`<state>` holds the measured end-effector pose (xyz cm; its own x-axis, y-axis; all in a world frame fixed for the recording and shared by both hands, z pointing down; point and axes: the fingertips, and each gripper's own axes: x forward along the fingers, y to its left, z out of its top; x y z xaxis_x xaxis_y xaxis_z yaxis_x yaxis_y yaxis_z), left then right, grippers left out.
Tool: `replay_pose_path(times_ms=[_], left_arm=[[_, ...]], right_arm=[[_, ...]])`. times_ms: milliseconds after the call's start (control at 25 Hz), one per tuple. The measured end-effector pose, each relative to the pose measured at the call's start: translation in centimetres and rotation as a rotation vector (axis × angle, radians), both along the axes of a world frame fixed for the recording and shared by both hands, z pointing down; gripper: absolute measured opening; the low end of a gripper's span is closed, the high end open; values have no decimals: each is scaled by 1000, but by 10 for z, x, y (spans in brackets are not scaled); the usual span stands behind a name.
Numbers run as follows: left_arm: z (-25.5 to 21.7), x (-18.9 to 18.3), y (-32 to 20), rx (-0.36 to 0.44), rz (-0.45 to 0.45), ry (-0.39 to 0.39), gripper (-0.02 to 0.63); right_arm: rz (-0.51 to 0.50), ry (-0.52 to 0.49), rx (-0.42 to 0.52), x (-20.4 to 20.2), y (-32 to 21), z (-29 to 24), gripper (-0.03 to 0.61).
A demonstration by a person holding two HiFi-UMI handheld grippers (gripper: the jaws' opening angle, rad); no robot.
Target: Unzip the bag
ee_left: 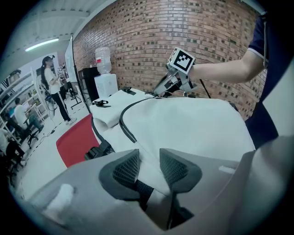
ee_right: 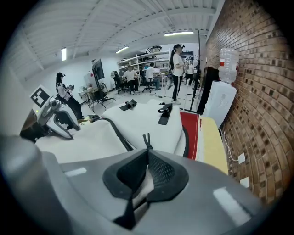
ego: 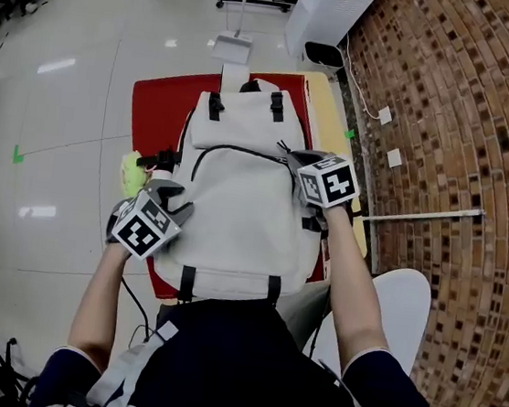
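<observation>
A white backpack (ego: 237,196) (ee_left: 193,124) (ee_right: 147,119) lies flat on a red-topped table (ego: 161,104). Its black zip (ego: 243,150) (ee_left: 126,124) (ee_right: 117,133) curves across the front panel. At the zip's right end, my right gripper (ego: 291,157) (ee_right: 147,152) (ee_left: 159,91) is shut on the black zipper pull (ee_right: 147,140), whose cord sticks out above the tips. My left gripper (ego: 179,202) (ee_left: 149,167) (ee_right: 69,124) is at the bag's lower left side. Its pads pinch a fold of white fabric, with a black strap just below them.
A yellow-green object (ego: 132,172) lies by the bag's left side. A brick wall (ego: 457,131) runs along the right. A white appliance (ego: 328,14) stands beyond the table, and a water dispenser (ee_left: 104,78) by the wall. People stand and sit in the background (ee_right: 177,69).
</observation>
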<state>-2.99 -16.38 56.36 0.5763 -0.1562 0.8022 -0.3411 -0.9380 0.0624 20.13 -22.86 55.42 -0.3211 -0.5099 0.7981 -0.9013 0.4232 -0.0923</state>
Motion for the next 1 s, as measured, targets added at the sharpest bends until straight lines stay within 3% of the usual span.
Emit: replay_pose_path(times_ms=[440,1000], left_arm=[[-5,10,0,2,2,-8,149],[-3,7,1,-4,4,-26,150]], right_arm=[[91,50,-30,43,29,11,15],[139,25,3,29,100,-10,15]])
